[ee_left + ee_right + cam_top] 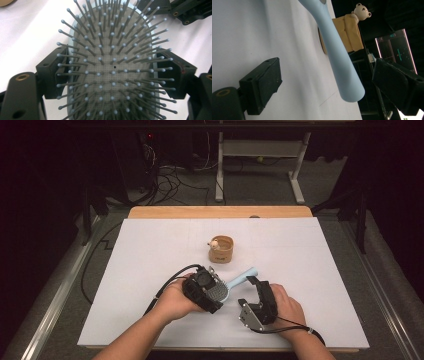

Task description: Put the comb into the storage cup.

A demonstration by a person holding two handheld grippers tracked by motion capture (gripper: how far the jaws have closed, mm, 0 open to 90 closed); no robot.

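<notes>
Table (150,270) first: white board over a wooden top, bare apart from the items below, which leaves you room to work with both hands near your own edge.

Hairbrush (235,282) next: pale blue, lying near the middle of the board, handle pointing away from you and to the right, grey bristle pad (112,67) facing up. In the left gripper view the pad sits square between the two black jaws, so your hold is across the head's width.

Left gripper (207,290): jaws set wide, one against each side rim of the brush head. They appear to be touching and clamped on it; judged a steadying hold, keeping the head fixed while the handle is free.

Right gripper (255,292): jaws well apart and holding nothing. In the right gripper view the brush handle (337,55) runs between them without touching either, its end reaching nearly level with the pads. Judged lined up to close on the handle; not yet closed.

Wooden cup (221,249): small, tan, standing well beyond the brush, with a little bear figure (361,11) at its rim. It is clear of both grippers.
</notes>
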